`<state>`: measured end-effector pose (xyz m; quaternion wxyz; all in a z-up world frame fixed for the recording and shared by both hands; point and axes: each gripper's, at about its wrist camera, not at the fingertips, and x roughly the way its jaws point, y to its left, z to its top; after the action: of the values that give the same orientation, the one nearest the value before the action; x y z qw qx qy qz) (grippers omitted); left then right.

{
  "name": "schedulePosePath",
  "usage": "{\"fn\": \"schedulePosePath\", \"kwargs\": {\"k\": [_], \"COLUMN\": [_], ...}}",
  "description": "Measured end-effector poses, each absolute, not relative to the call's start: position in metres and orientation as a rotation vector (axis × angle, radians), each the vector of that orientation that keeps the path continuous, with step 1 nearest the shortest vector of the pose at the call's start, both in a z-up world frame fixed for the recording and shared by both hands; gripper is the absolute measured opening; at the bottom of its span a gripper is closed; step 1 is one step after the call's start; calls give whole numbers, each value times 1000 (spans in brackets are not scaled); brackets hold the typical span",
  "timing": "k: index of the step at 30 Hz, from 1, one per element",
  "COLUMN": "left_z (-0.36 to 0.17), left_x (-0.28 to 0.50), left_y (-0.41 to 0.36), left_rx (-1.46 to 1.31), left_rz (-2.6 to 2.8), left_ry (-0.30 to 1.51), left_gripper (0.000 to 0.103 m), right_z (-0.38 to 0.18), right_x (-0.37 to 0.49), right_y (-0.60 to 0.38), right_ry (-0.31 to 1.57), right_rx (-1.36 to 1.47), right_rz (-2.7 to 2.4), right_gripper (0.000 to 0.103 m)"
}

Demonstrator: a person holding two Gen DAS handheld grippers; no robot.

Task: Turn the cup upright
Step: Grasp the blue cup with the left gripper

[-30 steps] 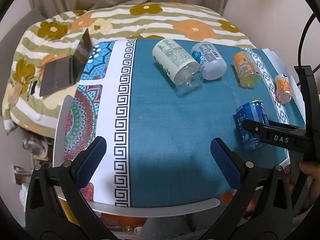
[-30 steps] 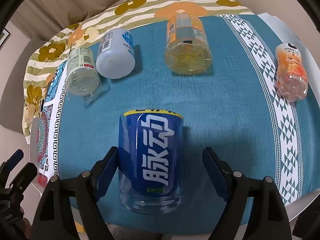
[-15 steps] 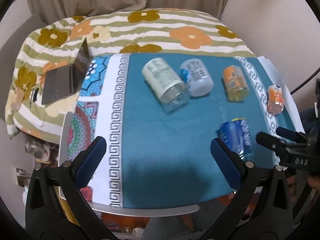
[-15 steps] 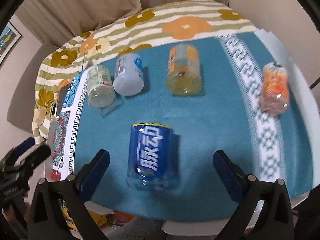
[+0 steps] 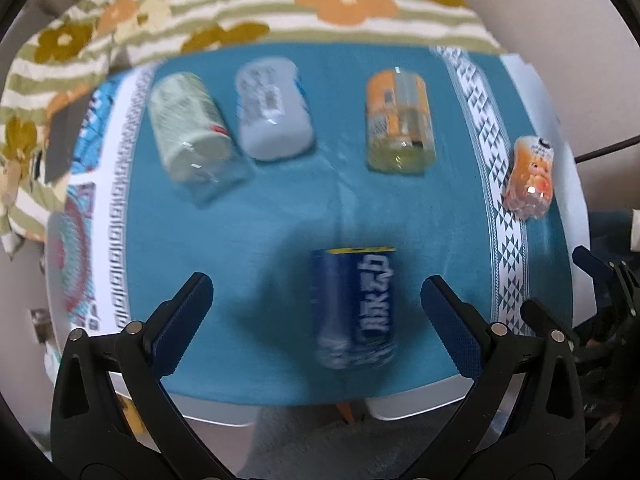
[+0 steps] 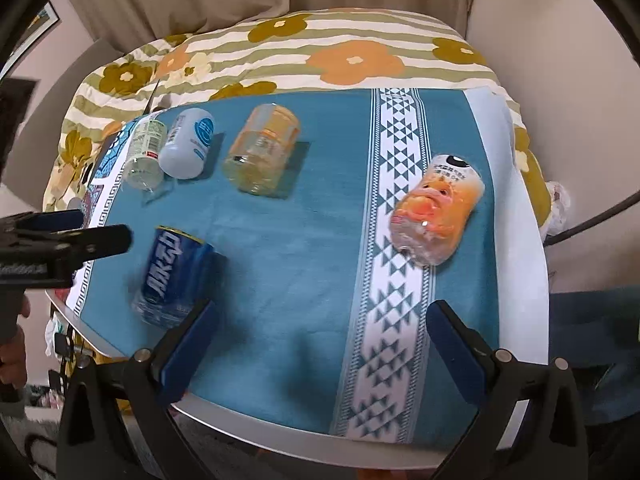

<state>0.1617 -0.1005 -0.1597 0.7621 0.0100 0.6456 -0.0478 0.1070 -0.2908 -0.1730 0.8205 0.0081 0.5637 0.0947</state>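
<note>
A blue cup with white characters (image 5: 354,306) lies on its side near the table's front edge; it also shows in the right wrist view (image 6: 174,276). My left gripper (image 5: 316,316) is open, its fingers either side of the blue cup without touching it. My right gripper (image 6: 320,340) is open and empty, to the right of the blue cup, above the teal cloth. The left gripper's fingers (image 6: 80,240) show at the left of the right wrist view.
Several other cups lie on their sides on the teal cloth (image 5: 280,208): a green-labelled clear one (image 5: 188,136), a pale blue one (image 5: 272,108), an orange-yellow one (image 5: 400,120) and an orange-pink one (image 6: 436,212). A flowered bedspread (image 6: 340,56) lies behind the table.
The right gripper has drawn back from the blue cup and shifted right. The left gripper has swung right and now frames the blue cup. The cup still lies on its side.
</note>
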Motion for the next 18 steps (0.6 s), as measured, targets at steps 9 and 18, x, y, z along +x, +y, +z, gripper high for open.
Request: {"fn": "schedulePosePath", "kwargs": {"k": [9, 18], "left_z": [-203, -233], "left_x": [181, 187], "left_y": [-126, -134], "left_rx": [36, 20], "left_rz": [0, 28], "left_ry": [1558, 1642], "left_gripper": [100, 88], "right_z": [-191, -207], "right_x": [124, 134], "right_y": [-308, -309], "right_ry": [1189, 1201], "right_rx": [-53, -80], "right_rz": [321, 389], "right_gripper": [103, 103]}}
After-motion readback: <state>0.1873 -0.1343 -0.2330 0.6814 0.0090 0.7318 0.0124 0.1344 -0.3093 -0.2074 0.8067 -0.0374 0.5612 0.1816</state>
